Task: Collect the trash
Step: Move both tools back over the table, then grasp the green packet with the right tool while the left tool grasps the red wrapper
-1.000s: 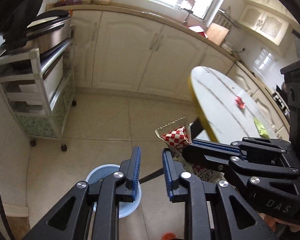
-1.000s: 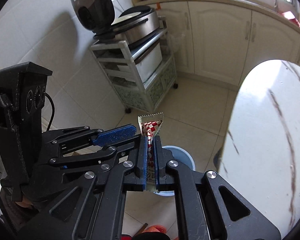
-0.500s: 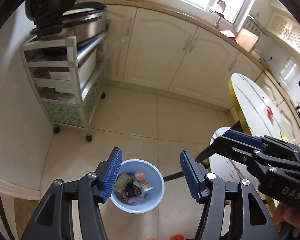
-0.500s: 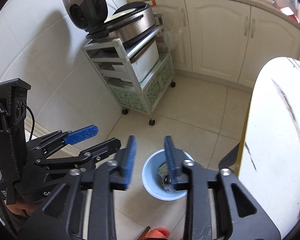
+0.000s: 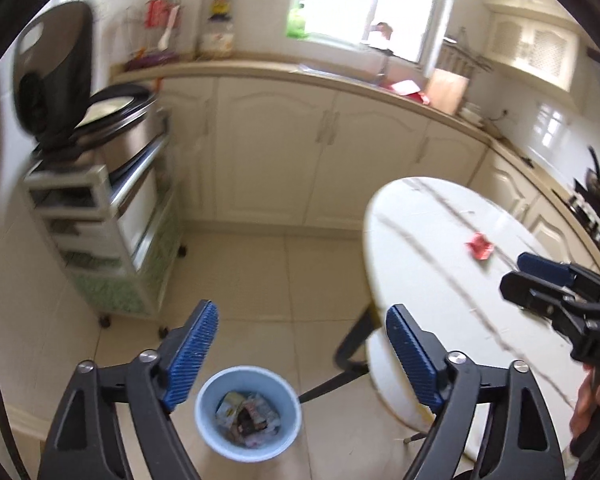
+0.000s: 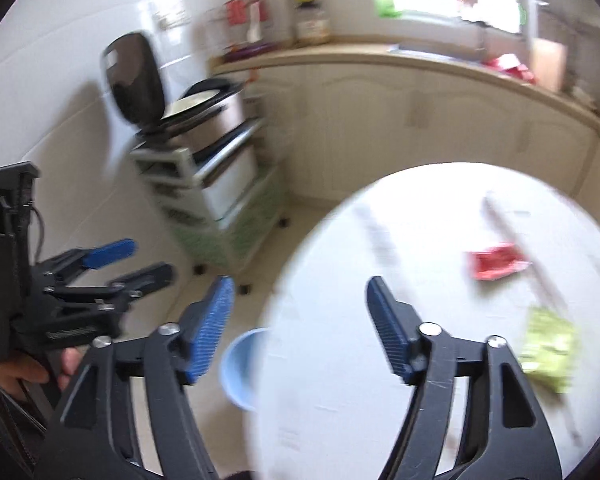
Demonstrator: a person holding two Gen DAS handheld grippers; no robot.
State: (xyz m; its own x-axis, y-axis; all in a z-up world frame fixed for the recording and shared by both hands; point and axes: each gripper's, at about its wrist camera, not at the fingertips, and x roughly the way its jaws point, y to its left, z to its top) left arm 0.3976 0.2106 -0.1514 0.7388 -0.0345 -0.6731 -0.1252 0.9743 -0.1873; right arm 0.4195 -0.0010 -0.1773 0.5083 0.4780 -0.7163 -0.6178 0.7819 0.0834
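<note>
Both my jaws gape wide and empty, so I want my right gripper (image 6: 300,332) squarely over the red wrapper (image 6: 496,261) on the table (image 6: 380,380).

A: Left gripper (image 5: 300,354)?
B: Jaws are standing wide apart, nothing sitting between the blue pads (image 5: 192,356). It is pointing forward and downward.

A: Right gripper (image 6: 300,330)?
B: Jaws are also standing wide apart, blue pads (image 6: 210,326) gripping nothing. It is tilting forward and down.

A: Hands?
B: The right hand (image 5: 592,408) is wrapping the right gripper's handle at the edge of the left wrist view. The left hand (image 6: 32,372) is clasping the left gripper's handle at the left edge of the right wrist view.
</note>
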